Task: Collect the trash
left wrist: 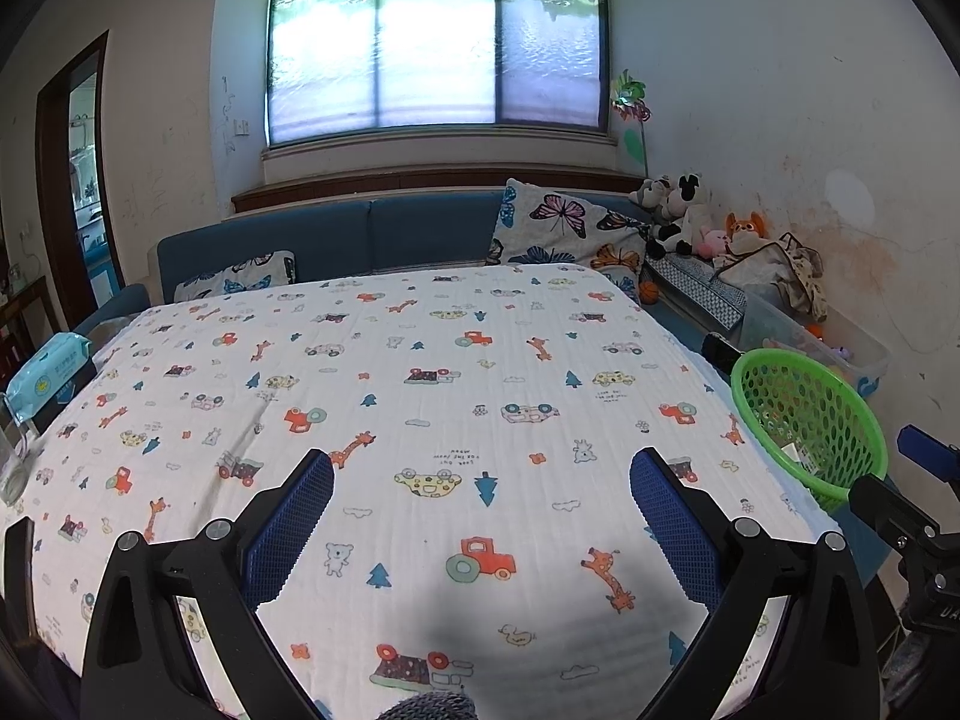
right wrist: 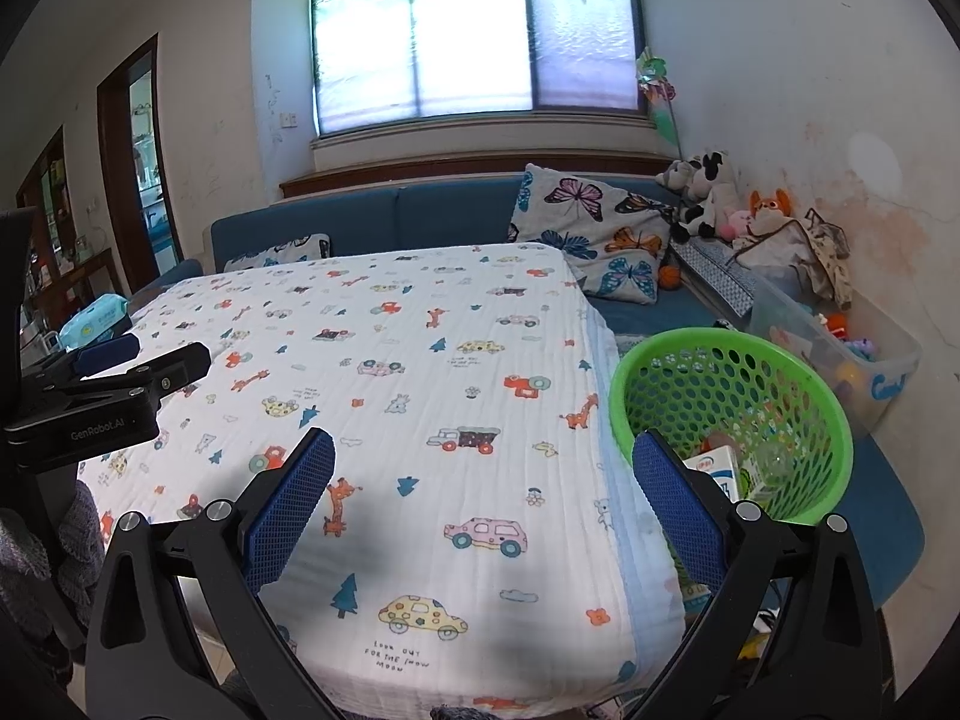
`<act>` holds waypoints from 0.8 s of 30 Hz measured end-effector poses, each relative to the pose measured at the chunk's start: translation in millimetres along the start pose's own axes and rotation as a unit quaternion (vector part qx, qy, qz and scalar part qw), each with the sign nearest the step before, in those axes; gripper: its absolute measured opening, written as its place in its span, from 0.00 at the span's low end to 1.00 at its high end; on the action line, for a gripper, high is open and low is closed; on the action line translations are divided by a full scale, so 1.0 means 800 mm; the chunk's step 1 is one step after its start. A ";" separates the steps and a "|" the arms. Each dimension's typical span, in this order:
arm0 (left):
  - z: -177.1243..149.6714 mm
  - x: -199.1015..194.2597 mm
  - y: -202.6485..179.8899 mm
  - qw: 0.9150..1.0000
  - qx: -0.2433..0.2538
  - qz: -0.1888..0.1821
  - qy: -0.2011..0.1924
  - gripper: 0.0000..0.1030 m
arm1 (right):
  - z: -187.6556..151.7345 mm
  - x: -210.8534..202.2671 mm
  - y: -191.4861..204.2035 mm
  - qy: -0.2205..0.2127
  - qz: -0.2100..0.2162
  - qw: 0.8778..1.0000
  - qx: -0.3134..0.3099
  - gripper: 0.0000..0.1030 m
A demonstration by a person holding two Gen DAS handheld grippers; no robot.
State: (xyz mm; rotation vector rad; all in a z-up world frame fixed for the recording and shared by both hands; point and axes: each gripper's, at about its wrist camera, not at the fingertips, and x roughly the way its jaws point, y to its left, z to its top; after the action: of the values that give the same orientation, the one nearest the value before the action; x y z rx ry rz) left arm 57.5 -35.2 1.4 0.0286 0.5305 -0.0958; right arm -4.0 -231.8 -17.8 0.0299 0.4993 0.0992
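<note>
Two grippers hang over a table draped in a white cloth (left wrist: 456, 396) printed with cars, giraffes, tractors and small trees. The left gripper (left wrist: 480, 522) has its blue-padded fingers spread wide apart with nothing between them, only the patterned cloth below. The right gripper (right wrist: 483, 504) is likewise released, its fingers well apart and empty; its right finger overlaps the near rim of the green basket in the right wrist view.

That green perforated basket (right wrist: 774, 384) stands just beside the table's right edge, resting on a blue seat, its round mouth tipped toward the cameras. Inside it lies the gathered trash: a white carton (right wrist: 723, 468) with blue print, leaning on its side, its long axis running roughly from the near rim down toward the basket's floor, and beside it some clear, crumpled material that is hard to make out. From the left wrist view the basket (left wrist: 810, 414) sits at the far right, with the right gripper's black body just below it.

At the table's left edge lies a light-blue pack of wipes (left wrist: 51, 369), and a clear glass object shows partly at the frame's edge near it. Behind the table runs a blue sofa (left wrist: 372, 234) with a butterfly cushion (left wrist: 564, 228) and a huddle of plush toys (left wrist: 678, 210) in the corner.
</note>
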 end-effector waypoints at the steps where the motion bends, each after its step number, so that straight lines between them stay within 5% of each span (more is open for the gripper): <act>1: 0.000 0.000 -0.001 1.000 0.000 0.000 0.000 0.93 | 0.000 0.000 0.000 0.001 0.001 1.000 0.000 0.96; 24: -0.002 0.000 0.001 1.000 -0.001 0.002 0.001 0.93 | -0.002 0.002 0.003 0.001 0.003 1.000 -0.003 0.96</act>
State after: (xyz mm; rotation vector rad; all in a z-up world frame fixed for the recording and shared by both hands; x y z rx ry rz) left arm 56.3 -34.7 0.0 0.0272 0.5326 -0.0918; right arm -3.5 -229.3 -19.5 0.0265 0.5009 0.1073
